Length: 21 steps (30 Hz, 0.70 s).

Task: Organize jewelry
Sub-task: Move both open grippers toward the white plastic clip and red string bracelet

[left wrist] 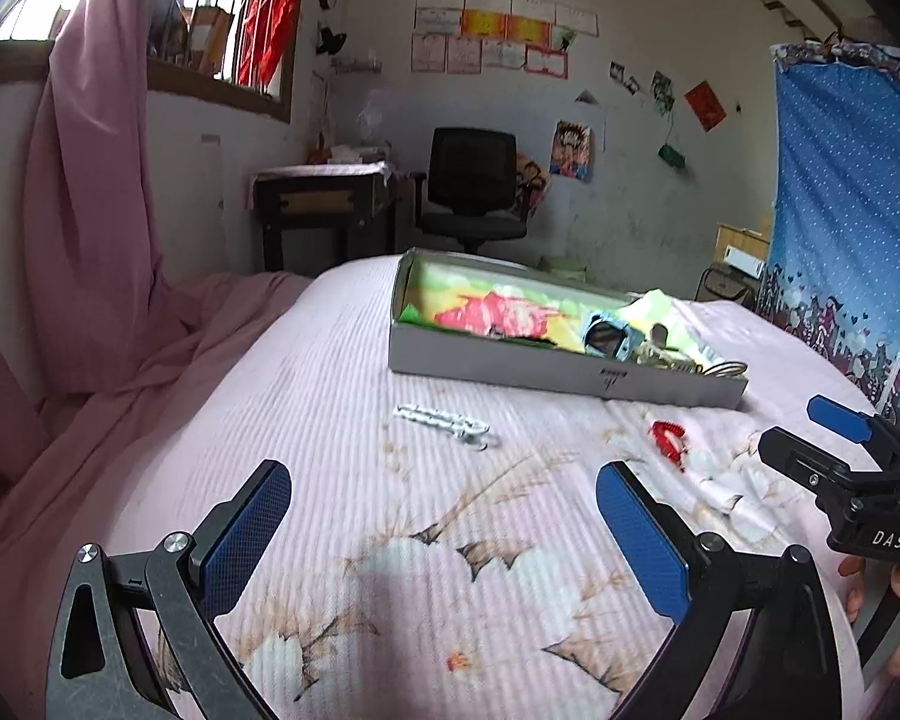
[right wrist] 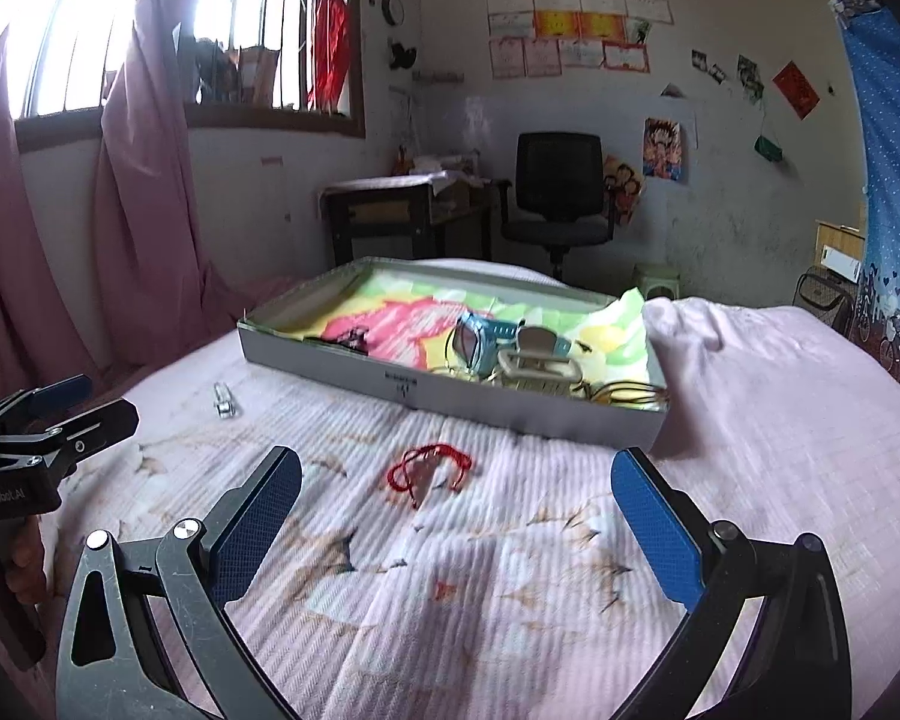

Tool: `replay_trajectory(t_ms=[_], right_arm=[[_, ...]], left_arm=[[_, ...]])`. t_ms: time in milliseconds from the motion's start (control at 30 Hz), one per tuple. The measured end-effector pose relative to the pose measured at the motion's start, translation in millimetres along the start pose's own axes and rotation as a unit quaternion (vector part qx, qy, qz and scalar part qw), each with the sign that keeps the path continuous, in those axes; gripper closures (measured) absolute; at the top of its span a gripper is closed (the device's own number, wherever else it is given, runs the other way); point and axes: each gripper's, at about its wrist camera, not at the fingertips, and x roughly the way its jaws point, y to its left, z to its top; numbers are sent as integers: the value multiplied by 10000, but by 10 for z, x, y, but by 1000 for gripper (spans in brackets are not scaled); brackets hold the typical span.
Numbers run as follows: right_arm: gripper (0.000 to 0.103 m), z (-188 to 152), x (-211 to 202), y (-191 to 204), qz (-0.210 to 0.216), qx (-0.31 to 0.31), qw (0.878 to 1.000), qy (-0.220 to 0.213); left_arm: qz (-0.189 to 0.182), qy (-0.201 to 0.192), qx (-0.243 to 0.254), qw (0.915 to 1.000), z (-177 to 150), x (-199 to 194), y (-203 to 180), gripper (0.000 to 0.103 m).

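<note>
Pink bedspread (right wrist: 780, 396): ribbed, flower print; work surface for the whole job.
Box (right wrist: 342, 360): shallow grey tray w/ bright paper liner, at 12 o'clock from both grippers, open top so pieces can drop straight in.
In box already: blue-framed item (right wrist: 471, 339), beige claw clip (right wrist: 537, 360), thin hoops (right wrist: 630, 390) bunched at the 3 o'clock end. Judged partly sorted.
Red cord bracelet (right wrist: 429, 468): loose on the spread, just short of the box front wall, dead ahead at 12 o'clock of the right gripper. Seen from left wrist it lies at 2 o'clock (left wrist: 669, 438).
White piece (left wrist: 444, 420): pale chain or clip, lying flat at 12 o'clock of the left gripper, near the box but apart. Too small to tell which, prob. a bracelet.
Right gripper (right wrist: 456, 534): jaws wide, nothing between them, low over the spread, lined up on the red cord, likely so it can straddle it.
Left gripper (left wrist: 444, 534): jaws wide too, empty, aimed at the white piece.
Each tool shows in the other's view: left one at 9 o'clock in right wrist cam, right one at 3 o'clock in left wrist cam.
Next, as a guess: one item per side, then over the wall into the box.
Risk: thin cord on soft ribbed cloth; pads may pinch fabric w/ it.
</note>
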Motion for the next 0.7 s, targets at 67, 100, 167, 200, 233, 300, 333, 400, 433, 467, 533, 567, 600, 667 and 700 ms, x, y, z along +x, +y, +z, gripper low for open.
replay_trajectory(t_ms=[67, 100, 167, 200, 233, 300, 333, 400, 433, 467, 533, 567, 600, 667, 700], right_arm=[[1, -13, 25, 25, -7, -11, 10000, 73], [1, -24, 44, 23, -9, -8, 9999, 124], [1, -43, 75, 30, -19, 16, 9998, 214], [1, -47, 91, 30, -28, 37, 9997, 258], [1, -60, 117, 13, -46, 88, 9994, 333], [1, -71, 151, -3, -82, 143, 9990, 406], [1, -78, 172, -12, -90, 171, 9988, 448], [1, -91, 205, -7, -89, 182, 9984, 520], [1, -97, 220, -2, -92, 167, 9983, 551], [1, -97, 232, 9, -97, 149, 9982, 574], [1, -103, 265, 46, -129, 72, 9977, 661], [1, -101, 282, 61, -140, 36, 9975, 698], [1, -103, 298, 75, -145, -2, 9972, 738], [1, -94, 323, 95, -145, -58, 9967, 793], [1, -90, 342, 107, -126, -82, 9964, 829]], left_arm=[[20, 83, -51, 10000, 8, 38, 12, 1], [29, 120, -77, 9999, 7, 56, 21, 1], [40, 175, -122, 9998, 12, 85, 34, 1], [45, 197, -144, 9997, 16, 100, 50, 1], [47, 226, -174, 9996, 12, 116, 62, 1], [36, 301, -242, 9992, 6, 155, 86, 1], [29, 333, -268, 9991, 9, 177, 95, 1], [13, 393, -323, 9987, 21, 215, 110, 1], [6, 417, -348, 9985, 36, 237, 119, 1], [7, 423, -364, 9984, 46, 248, 121, 1], [-1, 463, -393, 9982, 78, 294, 135, 1], [-5, 494, -411, 9979, 98, 325, 140, 1], [-14, 530, -432, 9977, 116, 358, 147, 1], [-48, 600, -457, 9971, 151, 421, 157, 1], [-72, 636, -473, 9968, 163, 454, 165, 1]])
